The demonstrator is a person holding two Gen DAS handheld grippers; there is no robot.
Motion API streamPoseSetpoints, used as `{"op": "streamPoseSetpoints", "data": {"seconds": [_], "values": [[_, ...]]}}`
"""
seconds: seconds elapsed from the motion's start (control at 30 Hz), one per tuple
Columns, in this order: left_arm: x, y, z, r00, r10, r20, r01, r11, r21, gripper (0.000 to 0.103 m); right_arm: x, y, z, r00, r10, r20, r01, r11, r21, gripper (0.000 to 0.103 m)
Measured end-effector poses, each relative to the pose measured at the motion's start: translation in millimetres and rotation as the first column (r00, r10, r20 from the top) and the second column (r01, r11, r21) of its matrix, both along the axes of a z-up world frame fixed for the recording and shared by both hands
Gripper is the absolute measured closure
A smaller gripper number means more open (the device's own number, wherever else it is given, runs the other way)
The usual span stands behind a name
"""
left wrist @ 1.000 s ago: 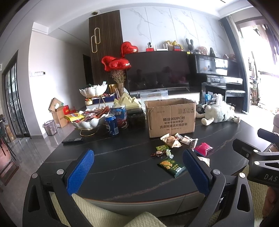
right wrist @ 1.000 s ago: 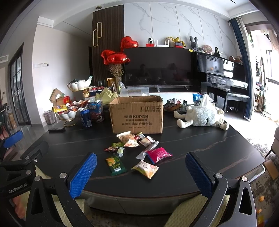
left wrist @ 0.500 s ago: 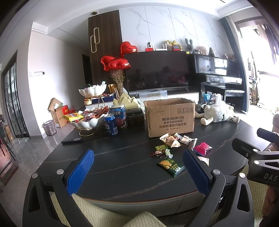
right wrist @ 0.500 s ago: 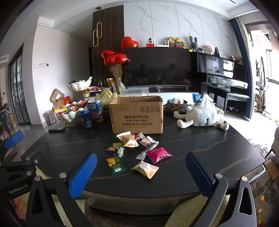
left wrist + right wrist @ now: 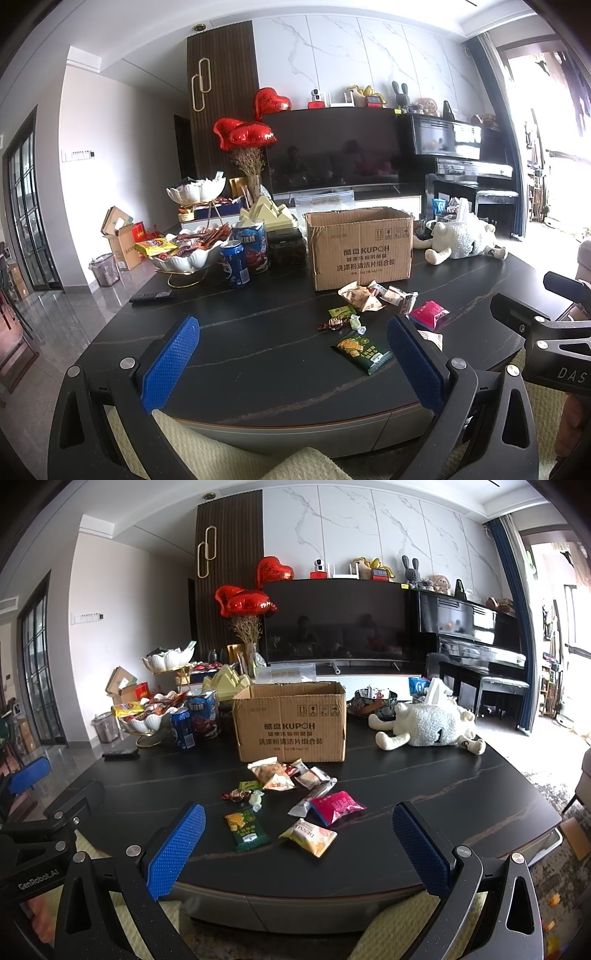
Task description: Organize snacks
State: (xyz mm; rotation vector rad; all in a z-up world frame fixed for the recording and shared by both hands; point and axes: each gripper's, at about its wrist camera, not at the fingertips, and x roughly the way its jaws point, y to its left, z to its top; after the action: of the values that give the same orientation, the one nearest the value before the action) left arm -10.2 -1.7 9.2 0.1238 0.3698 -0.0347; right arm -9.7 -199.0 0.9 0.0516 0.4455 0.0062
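Several snack packets lie loose on the dark table [image 5: 461, 794] in front of an open cardboard box [image 5: 291, 723]: a green cracker packet [image 5: 245, 827], a yellow packet [image 5: 309, 836], a pink packet [image 5: 338, 806] and small wrapped sweets [image 5: 240, 794]. The same green cracker packet [image 5: 360, 349] and box [image 5: 360, 247] show in the left wrist view. My right gripper [image 5: 295, 845] is open and empty, held back at the table's near edge. My left gripper [image 5: 293, 360] is also open and empty, left of the pile.
A white tiered bowl of snacks [image 5: 188, 254], a blue can [image 5: 234, 264], a blue tin [image 5: 251, 245] and a remote [image 5: 151, 295] stand at the left. A plush sheep [image 5: 428, 725] lies at the right. A cream cushion [image 5: 221, 450] sits below the grippers.
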Motion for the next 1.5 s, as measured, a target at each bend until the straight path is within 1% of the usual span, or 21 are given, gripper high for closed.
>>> {"op": "streamPoseSetpoints", "data": {"seconds": [0.27,0.37,0.57,0.8,0.97,1.07,1.23,1.27,1.33,1.5], "values": [[-2,-1,-1,1.0,0.008,0.002,-0.008,1.0,0.003,0.0,0,1,0,1.0,0.001,-0.01,-0.001,1.0,-0.001,0.0],[-1,-2,-5,1.0,-0.001,-0.013,0.001,1.0,-0.003,0.0,2,3,-3,1.0,0.006,-0.025,-0.006,1.0,0.001,0.0],[13,-3,-16,0.998,-0.024,-0.056,0.023,1.0,-0.019,0.0,14,0,-18,0.998,0.014,-0.063,-0.013,1.0,0.009,0.0],[43,-11,-33,0.988,-0.047,-0.148,0.044,0.999,-0.03,0.0,40,-7,-41,0.99,0.007,-0.14,-0.005,1.0,0.014,0.0],[63,-21,-42,0.983,-0.047,-0.176,0.047,0.999,-0.005,0.0,64,-13,-59,0.981,0.027,-0.191,-0.026,1.0,0.006,0.0],[75,-25,-47,0.978,-0.059,-0.202,0.06,0.998,-0.001,0.0,82,-16,-69,0.971,0.061,-0.231,-0.06,0.998,0.009,0.0],[101,-33,-58,0.966,-0.062,-0.251,0.063,0.998,-0.004,0.0,115,-19,-87,0.947,0.128,-0.296,-0.12,0.992,0.046,0.001],[107,-35,-60,0.962,-0.066,-0.264,0.067,0.998,-0.006,0.0,121,-19,-92,0.941,0.139,-0.308,-0.131,0.99,0.047,0.004],[118,-38,-66,0.955,-0.068,-0.288,0.067,0.998,-0.015,0.0,132,-21,-101,0.933,0.153,-0.326,-0.141,0.988,0.062,0.005],[144,-46,-84,0.928,-0.087,-0.363,0.079,0.996,-0.037,0.006,147,-25,-116,0.916,0.172,-0.362,-0.151,0.985,0.086,0.01]]}}
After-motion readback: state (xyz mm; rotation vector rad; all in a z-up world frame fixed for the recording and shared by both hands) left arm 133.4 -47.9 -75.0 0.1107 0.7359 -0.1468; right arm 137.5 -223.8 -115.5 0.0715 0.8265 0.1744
